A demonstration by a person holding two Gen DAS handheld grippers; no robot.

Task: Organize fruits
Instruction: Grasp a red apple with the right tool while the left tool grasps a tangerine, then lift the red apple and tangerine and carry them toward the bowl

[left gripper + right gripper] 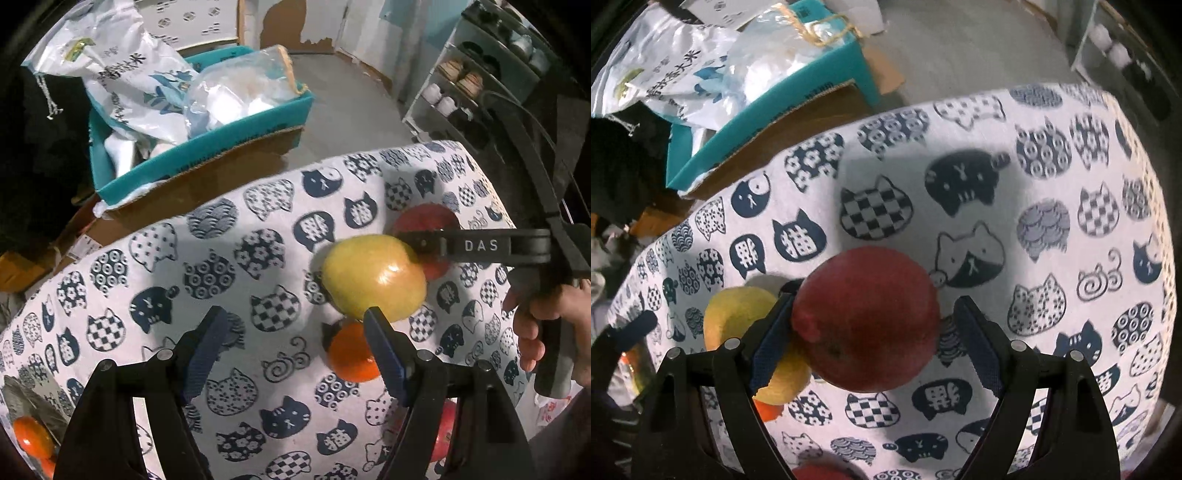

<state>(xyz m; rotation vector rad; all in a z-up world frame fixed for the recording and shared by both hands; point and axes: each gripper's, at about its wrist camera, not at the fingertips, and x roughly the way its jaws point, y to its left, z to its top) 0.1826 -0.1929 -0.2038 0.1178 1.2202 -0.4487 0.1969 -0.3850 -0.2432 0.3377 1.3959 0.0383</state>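
straddling red apple [866, 319], tongs [873, 341] apart

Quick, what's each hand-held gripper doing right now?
Left hand-held gripper: open, holding nothing.
Right hand-held gripper: open around the red apple, not gripping it yet.

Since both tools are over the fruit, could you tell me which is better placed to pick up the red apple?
Right: the right tool straddles the red apple. The left tool frames only cloth beside the yellow apple.

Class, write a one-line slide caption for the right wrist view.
Right gripper straddles a red apple on the cat-print tablecloth, jaws not yet clamped.
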